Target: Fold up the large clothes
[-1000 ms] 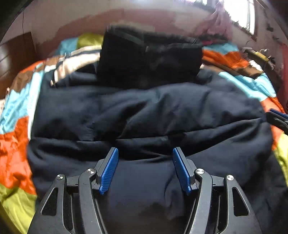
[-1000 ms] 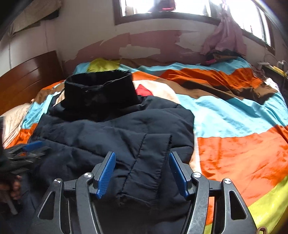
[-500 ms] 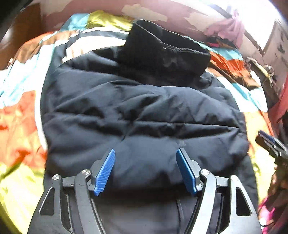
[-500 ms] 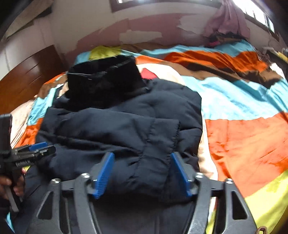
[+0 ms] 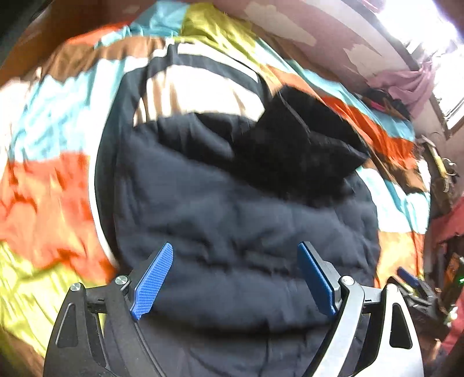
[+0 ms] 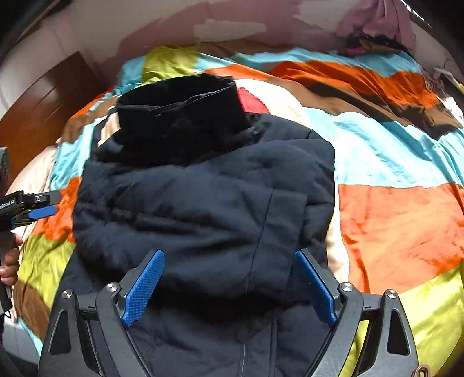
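Both claws hang above the folded dark jacket [image 6: 203,208], left claw [image 5: 235,278] and right claw [image 6: 229,284] each spreading wider with nothing pinched; the jacket lies on the patchwork bed cover [image 6: 400,220].

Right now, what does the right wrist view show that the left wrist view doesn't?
Only the right wrist view shows the wooden headboard, a hand gripping the left gripper handle, and the jacket's folded-over sleeve panel.

Only the left wrist view shows the cluttered bedside area by the window.

Both show the navy padded jacket with its black collar on the patchwork bedspread, the pink cloth at the far wall, and both grippers' jaws opening, gripping nothing.
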